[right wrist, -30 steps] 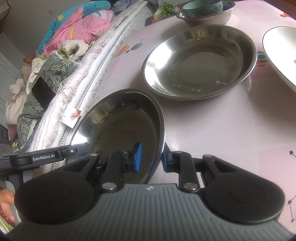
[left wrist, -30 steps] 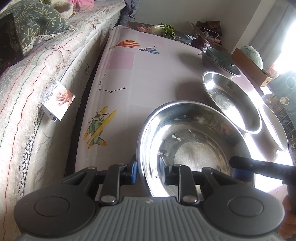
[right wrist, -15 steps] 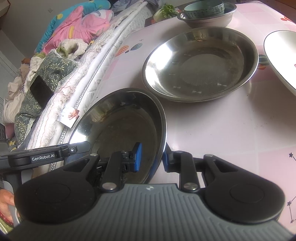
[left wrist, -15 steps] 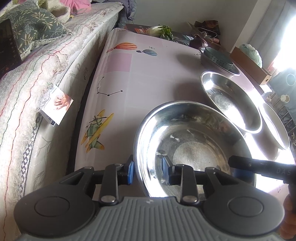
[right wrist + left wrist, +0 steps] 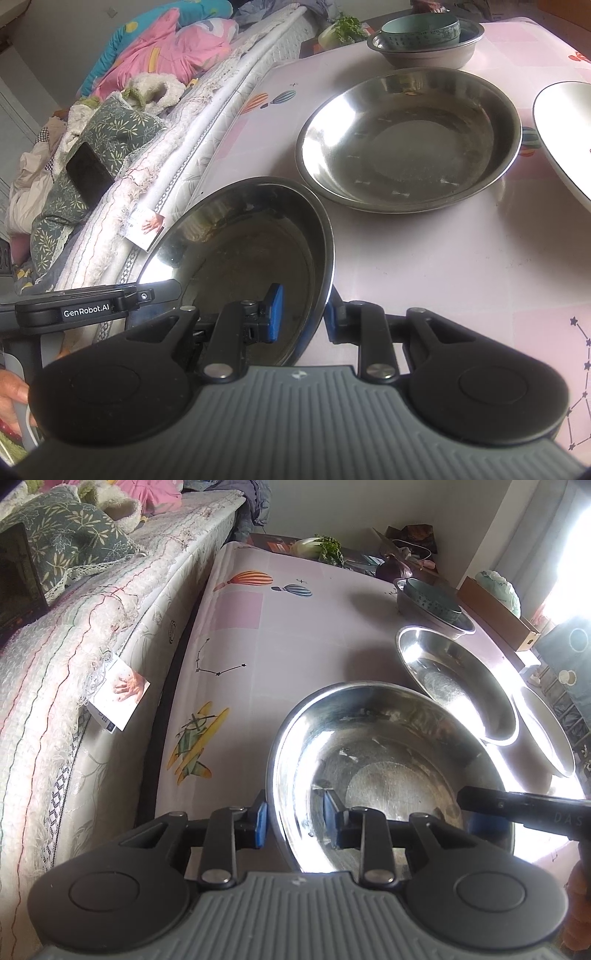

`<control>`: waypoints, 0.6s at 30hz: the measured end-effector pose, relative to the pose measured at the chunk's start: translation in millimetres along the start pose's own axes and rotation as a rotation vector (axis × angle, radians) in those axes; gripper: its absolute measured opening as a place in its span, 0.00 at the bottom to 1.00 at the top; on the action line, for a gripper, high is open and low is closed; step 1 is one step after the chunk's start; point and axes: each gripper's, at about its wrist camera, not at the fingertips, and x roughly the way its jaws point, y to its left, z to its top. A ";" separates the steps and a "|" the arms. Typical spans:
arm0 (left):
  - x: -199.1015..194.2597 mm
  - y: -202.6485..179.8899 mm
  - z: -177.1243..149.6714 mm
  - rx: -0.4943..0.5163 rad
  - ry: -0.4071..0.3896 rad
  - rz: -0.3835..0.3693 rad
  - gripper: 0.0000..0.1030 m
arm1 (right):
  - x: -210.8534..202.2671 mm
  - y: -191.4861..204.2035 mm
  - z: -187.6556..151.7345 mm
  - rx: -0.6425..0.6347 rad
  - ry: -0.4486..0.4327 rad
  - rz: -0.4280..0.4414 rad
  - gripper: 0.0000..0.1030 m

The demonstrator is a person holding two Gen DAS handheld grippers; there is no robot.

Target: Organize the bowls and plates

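A steel basin (image 5: 391, 775) is held between both grippers near the table's front edge; it also shows in the right wrist view (image 5: 243, 258). My left gripper (image 5: 293, 818) is shut on its left rim. My right gripper (image 5: 303, 314) is shut on its right rim. A second steel basin (image 5: 454, 679) lies behind it on the table, also in the right wrist view (image 5: 410, 140). A white plate (image 5: 565, 133) lies to the right. A teal bowl (image 5: 421, 31) sits inside a steel bowl (image 5: 424, 53) at the back.
The table (image 5: 288, 627) has a pink printed cloth. A bed with a quilt (image 5: 66, 646), pillow and phone (image 5: 88, 177) runs along the left edge. Vegetables (image 5: 321, 548) and a cardboard box (image 5: 495, 609) stand at the back.
The held basin has shifted slightly with both grippers; the view has moved a little forward over the table. Both grips are unchanged.
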 end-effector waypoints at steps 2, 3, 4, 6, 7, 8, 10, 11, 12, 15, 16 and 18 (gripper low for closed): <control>-2.6 -0.5 0.6 0.004 -0.008 0.005 0.29 | -1.3 -0.7 0.4 0.000 -0.001 0.008 0.22; -3.7 -0.8 0.9 0.006 -0.011 0.006 0.29 | -1.8 -0.6 0.5 -0.001 -0.003 0.009 0.22; -5.3 -1.3 0.9 0.009 -0.017 0.008 0.29 | -2.4 0.2 0.6 0.000 -0.007 0.011 0.22; -7.3 -2.7 1.6 0.014 -0.024 0.015 0.29 | -3.7 0.6 0.5 -0.001 -0.010 0.015 0.22; -7.9 -3.0 2.0 0.013 -0.025 0.016 0.29 | -4.4 0.9 0.6 -0.001 -0.011 0.015 0.22; -9.1 -3.7 2.6 0.014 -0.027 0.017 0.29 | -5.3 1.0 0.8 -0.002 -0.013 0.017 0.22; -11.5 -4.7 3.4 0.015 -0.033 0.015 0.29 | -7.7 1.0 1.2 -0.003 -0.020 0.019 0.22; -12.7 -5.5 3.8 0.018 -0.037 0.014 0.29 | -9.3 1.1 1.1 -0.003 -0.025 0.019 0.22; -13.7 -6.7 4.2 0.020 -0.040 0.015 0.29 | -10.3 0.8 1.7 -0.003 -0.027 0.021 0.22; -16.0 -8.7 6.0 0.022 -0.046 0.016 0.29 | -14.2 1.3 2.9 -0.006 -0.034 0.022 0.22; -16.9 -9.7 6.5 0.022 -0.049 0.015 0.29 | -15.8 1.1 2.8 -0.006 -0.038 0.022 0.22; -18.6 -11.3 7.4 0.026 -0.057 0.016 0.29 | -18.2 1.2 3.8 -0.006 -0.045 0.024 0.22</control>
